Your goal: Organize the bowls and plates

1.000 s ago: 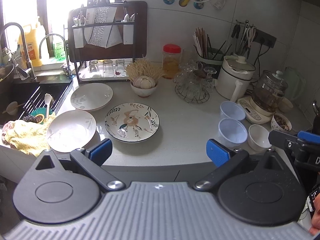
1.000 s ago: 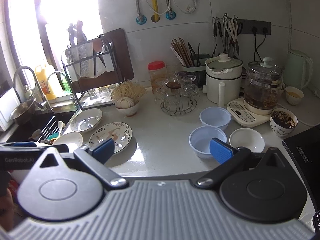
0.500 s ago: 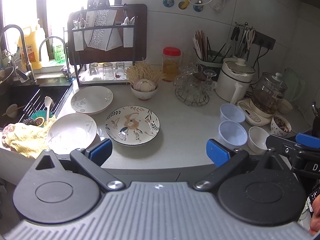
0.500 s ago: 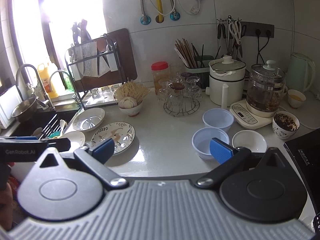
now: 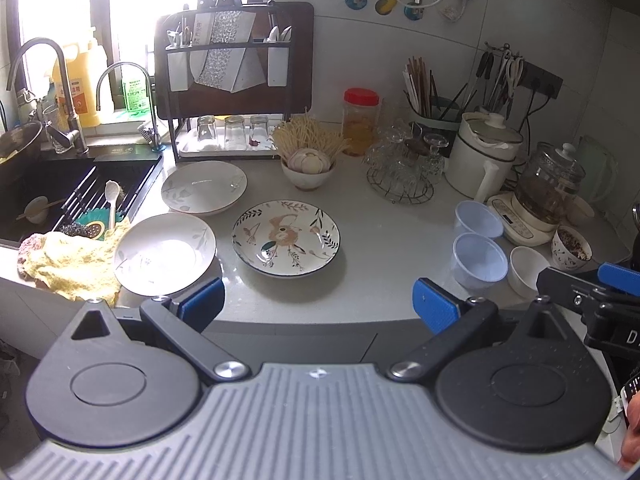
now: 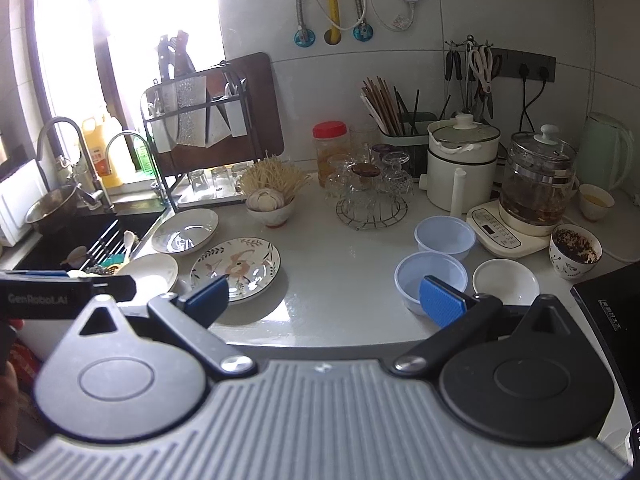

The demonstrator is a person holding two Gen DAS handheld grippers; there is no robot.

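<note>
Three plates lie on the white counter's left: a flowered plate (image 5: 286, 237) (image 6: 235, 266), a white plate (image 5: 165, 253) (image 6: 150, 272) at the front by the sink, and a white plate (image 5: 204, 187) (image 6: 185, 231) behind it. On the right stand two pale blue plastic bowls (image 5: 479, 261) (image 5: 478, 220) (image 6: 431, 280) (image 6: 445, 237) and a small white bowl (image 5: 526, 268) (image 6: 506, 281). My left gripper (image 5: 318, 304) is open and empty before the counter's front edge. My right gripper (image 6: 324, 296) is open and empty, just short of the near blue bowl.
A black sink (image 5: 60, 196) with a yellow cloth (image 5: 68, 258) is on the left. Behind are a dish rack (image 5: 232, 80), a bowl of garlic (image 5: 308, 168), a glass stand (image 5: 402, 168), a white pot (image 5: 484, 156), a glass kettle (image 5: 550, 188) and a patterned cup (image 6: 575, 251).
Both grippers have drifted slightly, so the counter looks a little farther in each view. Their jaws stay open. No plate or bowl has moved.
</note>
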